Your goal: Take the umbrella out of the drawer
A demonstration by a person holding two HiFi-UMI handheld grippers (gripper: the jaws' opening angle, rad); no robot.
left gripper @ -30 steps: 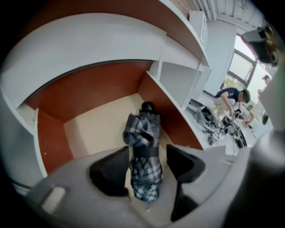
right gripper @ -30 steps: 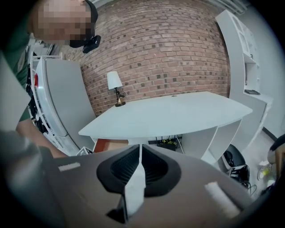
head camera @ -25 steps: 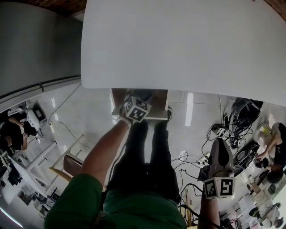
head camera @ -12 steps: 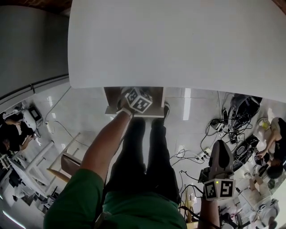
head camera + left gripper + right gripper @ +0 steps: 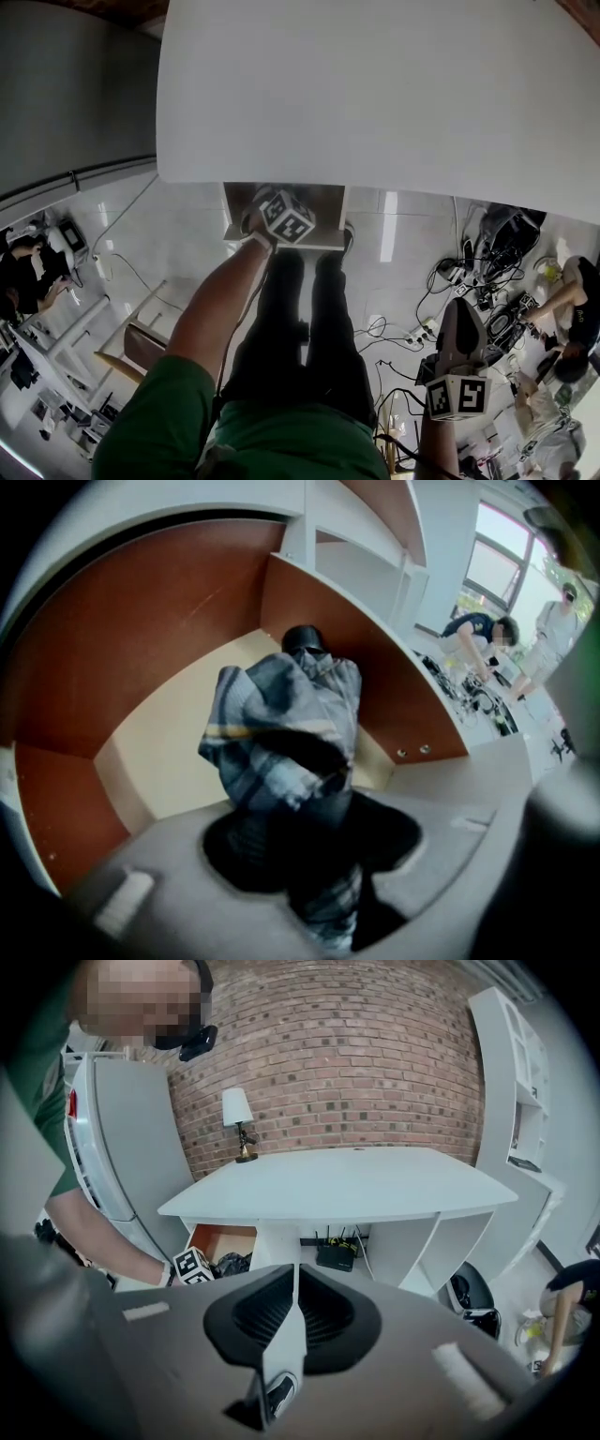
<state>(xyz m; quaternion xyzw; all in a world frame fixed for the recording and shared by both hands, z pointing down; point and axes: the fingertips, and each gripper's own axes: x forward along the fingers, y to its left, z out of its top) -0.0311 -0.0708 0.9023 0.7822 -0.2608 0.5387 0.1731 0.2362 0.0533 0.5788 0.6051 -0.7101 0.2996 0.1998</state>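
The left gripper (image 5: 314,841) is pointed steeply down into the open drawer (image 5: 150,649). Its jaws have just been closing and are now clamped, partly closed, on the near end of the folded umbrella (image 5: 281,719). The grey-blue checked cloth is seen pinched between the pads. The rest of the umbrella is still inside the drawer, over its pale bottom, with the black tip turned toward the far corner between the brown walls. The right gripper (image 5: 292,1312) is held well apart from the drawer, low at the person's right side. Its jaws are pressed together and nothing is held between them. From the head view the drawer is seen pulled out from under the white table (image 5: 394,94), above the person's dark trousers (image 5: 300,319). Farther off, a small lamp (image 5: 238,1121) is set on the table's back edge, and a brick wall (image 5: 356,1054) is seen behind it.
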